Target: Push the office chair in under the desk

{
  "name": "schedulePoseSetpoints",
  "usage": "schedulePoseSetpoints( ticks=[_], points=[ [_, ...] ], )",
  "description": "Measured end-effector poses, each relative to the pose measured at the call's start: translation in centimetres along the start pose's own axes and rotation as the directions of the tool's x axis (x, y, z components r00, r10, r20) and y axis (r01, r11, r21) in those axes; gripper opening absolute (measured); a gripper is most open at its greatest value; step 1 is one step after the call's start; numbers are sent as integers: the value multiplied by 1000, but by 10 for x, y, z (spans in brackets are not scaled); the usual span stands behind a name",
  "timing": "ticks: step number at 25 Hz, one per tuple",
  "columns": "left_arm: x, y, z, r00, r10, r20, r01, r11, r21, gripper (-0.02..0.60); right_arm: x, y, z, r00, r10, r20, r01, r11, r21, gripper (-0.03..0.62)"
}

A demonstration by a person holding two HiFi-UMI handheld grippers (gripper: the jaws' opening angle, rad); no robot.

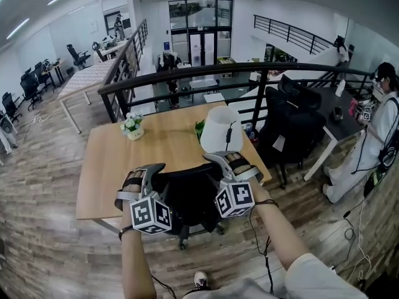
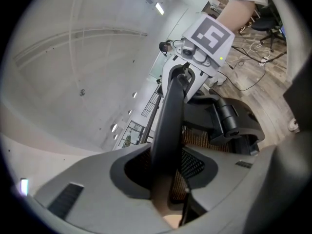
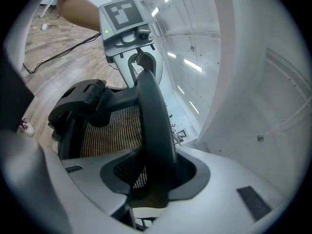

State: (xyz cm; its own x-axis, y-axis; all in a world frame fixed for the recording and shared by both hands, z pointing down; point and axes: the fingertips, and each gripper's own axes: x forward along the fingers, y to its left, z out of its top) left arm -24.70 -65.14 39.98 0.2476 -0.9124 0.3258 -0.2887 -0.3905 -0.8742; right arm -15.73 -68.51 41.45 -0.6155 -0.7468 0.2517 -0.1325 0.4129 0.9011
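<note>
Mid-push, the left hand-held gripper (image 1: 151, 172) and right hand-held gripper (image 1: 219, 162) each clamp the office chair (image 1: 187, 198) by its backrest rim; next, probably a straight shove farther under the worktop (image 1: 168, 143).

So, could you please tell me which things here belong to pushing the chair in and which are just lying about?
Belong to the job: office chair, its back rim gripped by left gripper and right gripper; wooden desk.
Just lying about: flower pot and white lamp on the desk; second black chair.
</note>
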Motion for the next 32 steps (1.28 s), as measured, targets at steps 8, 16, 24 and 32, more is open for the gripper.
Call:
schedulePoseSetpoints(
  ticks=[8, 16, 24, 32],
  points=[
    [1, -1, -3, 1000, -5, -3, 5, 1000, -12, 187, 2, 1, 1, 1000, 3, 23, -2, 1000, -10, 147],
    [-7, 0, 2, 1000, -12, -5, 12, 1000, -26, 196, -7, -1, 4, 1000, -1, 5, 1, 1000, 21, 144],
    [-44, -3, 11, 994, 107, 1, -107, 988, -113, 278, -36, -4, 7, 999, -34, -27, 37, 993, 110, 209],
    [-110, -22, 21, 988, 128, 83, -69, 861, -503, 279, -118, 2, 8, 997, -61, 42, 23, 798, 603, 216]
  ],
)
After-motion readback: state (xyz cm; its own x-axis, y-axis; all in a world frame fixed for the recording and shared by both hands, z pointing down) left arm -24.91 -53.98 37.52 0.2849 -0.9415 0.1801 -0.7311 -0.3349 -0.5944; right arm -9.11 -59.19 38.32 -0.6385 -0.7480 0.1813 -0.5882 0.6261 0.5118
